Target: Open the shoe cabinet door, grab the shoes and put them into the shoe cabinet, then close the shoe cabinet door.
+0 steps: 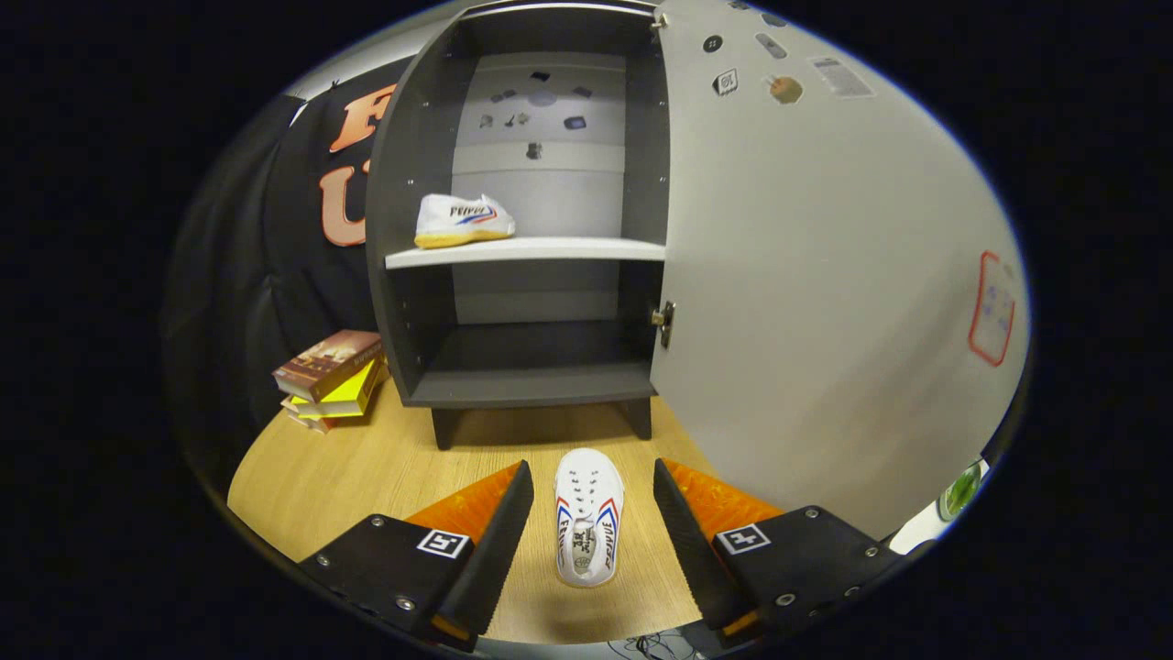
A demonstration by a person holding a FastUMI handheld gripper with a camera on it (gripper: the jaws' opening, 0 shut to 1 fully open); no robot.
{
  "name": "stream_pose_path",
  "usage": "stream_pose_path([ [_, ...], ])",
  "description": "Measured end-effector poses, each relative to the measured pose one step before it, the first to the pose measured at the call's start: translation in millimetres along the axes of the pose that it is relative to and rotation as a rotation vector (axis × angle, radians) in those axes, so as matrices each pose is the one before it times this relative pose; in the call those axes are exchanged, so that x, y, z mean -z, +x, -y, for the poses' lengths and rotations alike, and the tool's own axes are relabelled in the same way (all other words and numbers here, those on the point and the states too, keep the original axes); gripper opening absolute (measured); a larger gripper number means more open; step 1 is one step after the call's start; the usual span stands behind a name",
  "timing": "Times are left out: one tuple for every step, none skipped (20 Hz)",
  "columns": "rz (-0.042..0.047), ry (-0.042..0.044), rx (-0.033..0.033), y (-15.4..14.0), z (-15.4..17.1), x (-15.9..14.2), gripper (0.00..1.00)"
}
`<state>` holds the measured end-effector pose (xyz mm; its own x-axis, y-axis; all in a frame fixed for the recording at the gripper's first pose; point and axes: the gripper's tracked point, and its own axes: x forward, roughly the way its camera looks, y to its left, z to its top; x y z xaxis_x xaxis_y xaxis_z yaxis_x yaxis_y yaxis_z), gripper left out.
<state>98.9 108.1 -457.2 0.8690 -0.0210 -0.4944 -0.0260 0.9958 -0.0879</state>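
While tool (586, 522) spread, shoe (588, 516) between fingers untouched; door (825, 275) hides cabinet (513, 275) right side.

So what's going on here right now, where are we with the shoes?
The cabinet door is swung open. One white shoe already sits on the cabinet's middle shelf. The second shoe lies on the wooden floor between the gripper fingers, which are open and not touching it. A stack of books rests beside the cabinet.
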Motion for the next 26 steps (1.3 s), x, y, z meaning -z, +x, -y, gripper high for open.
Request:
stream_pose_path([
  [-0.03818,-0.01466,-0.00973,9.24,-6.77,15.59,0.83],
  [-0.02505,-0.01693,-0.00864,9.66,-6.08,11.74,0.83],
  [-0.02067,-0.01795,-0.00669,11.14,-3.98,9.38,0.83],
  [-0.02608,-0.00822,-0.00439,11.84,-4.00,10.13,0.83],
  [-0.02452,-0.00377,-0.00237,11.07,-2.26,8.96,0.82],
  [-0.03049,-0.00822,0.00031,12.08,-1.08,8.29,0.81],
  [-0.02306,-0.00777,-0.00383,9.91,-0.57,6.77,0.77],
  [-0.01830,-0.00071,-0.00264,10.24,-1.70,5.20,0.74],
  [-0.01620,0.00301,0.00240,8.83,-1.05,4.23,0.68],
  [-0.02162,0.00386,0.00326,8.42,0.65,5.13,0.65],
  [-0.02322,0.00816,-0.00189,6.71,-0.34,6.13,0.54],
  [-0.01973,0.00903,-0.00119,5.79,-1.55,4.55,0.49],
  [-0.01273,0.00281,0.00503,5.06,1.16,3.16,0.42],
  [-0.00702,-0.00489,0.00370,4.87,-0.22,1.36,0.39],
  [-0.00858,-0.01072,-0.00091,2.92,-1.46,1.52,0.36],
  [-0.01297,-0.01697,0.00337,3.16,-1.33,2.75,0.35],
  [0.00272,-0.01544,0.00884,0.52,1.14,-1.37,0.35],
  [-0.00646,-0.02406,0.02062,1.05,2.54,0.72,0.36],
  [0.00705,-0.00892,0.00466,-0.74,1.08,-0.54,0.31],
  [0.00566,-0.00155,-0.00090,-0.23,-1.15,-1.41,0.25],
  [0.00768,0.00472,-0.01013,-1.60,-0.82,-0.38,0.21],
  [0.00262,0.01049,-0.01024,3.60,0.80,0.07,0.18],
  [-0.00512,0.01076,-0.00842,-1.48,1.97,-0.39,0.09],
  [-0.00764,0.00820,-0.01236,-1.36,-1.36,0.02,0.05],
  [-0.01204,0.00733,-0.01060,-1.92,1.00,0.30,0.02],
  [-0.00318,0.00769,-0.00719,-2.47,1.07,-3.26,0.01],
])
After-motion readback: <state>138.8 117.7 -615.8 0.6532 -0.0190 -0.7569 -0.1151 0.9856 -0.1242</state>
